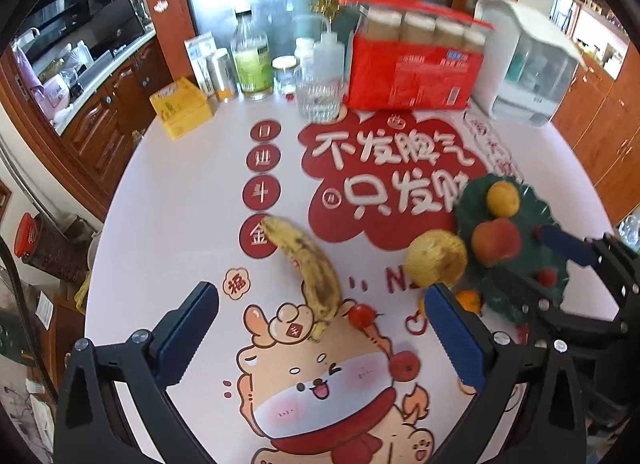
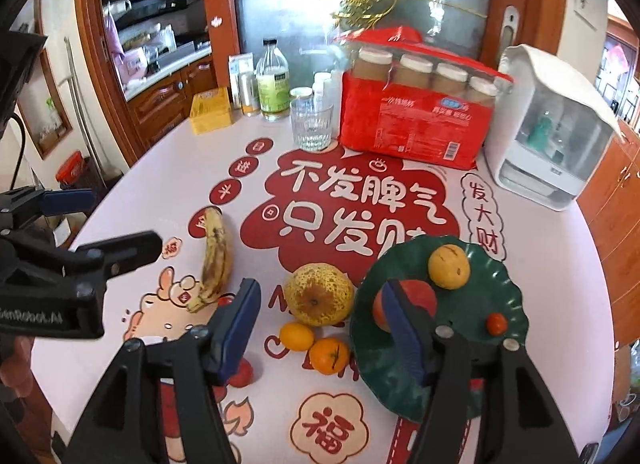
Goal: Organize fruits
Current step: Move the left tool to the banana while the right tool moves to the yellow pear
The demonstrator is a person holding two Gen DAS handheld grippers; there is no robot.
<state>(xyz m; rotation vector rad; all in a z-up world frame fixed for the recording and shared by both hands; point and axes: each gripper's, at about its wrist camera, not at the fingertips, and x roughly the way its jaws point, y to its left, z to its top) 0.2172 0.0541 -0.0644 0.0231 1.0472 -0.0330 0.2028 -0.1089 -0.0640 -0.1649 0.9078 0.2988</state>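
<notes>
A round table (image 2: 560, 248) with a pale cloth printed in red characters and a cartoon animal carries the fruit. Along its far edge stand a yellow box (image 2: 211, 110), bottles, a ribbed glass (image 2: 311, 124), a red pack of jars (image 2: 416, 103) and a white dispenser (image 2: 556, 123). Behind are wooden cabinets, a frosted glass door with a gold ornament, and a kitchen counter at far left.

Toward the near right edge sits a green plate (image 2: 500, 356) holding a yellow fruit (image 2: 449, 266), an apple (image 2: 420, 296) and a small tomato (image 2: 496, 323). Just left of the plate on the cloth lie a rough yellow melon (image 2: 320, 294) and two small oranges (image 2: 316, 346). A spotted banana (image 1: 306, 260) lies nearer the table's middle left, with another tomato (image 1: 360, 315) beside its stem end.

The left tool (image 1: 320, 328) hangs wide open over the banana's stem, gripping nothing. The right tool (image 2: 320, 328) stands partly open above the plate's left rim and the oranges, empty too.
</notes>
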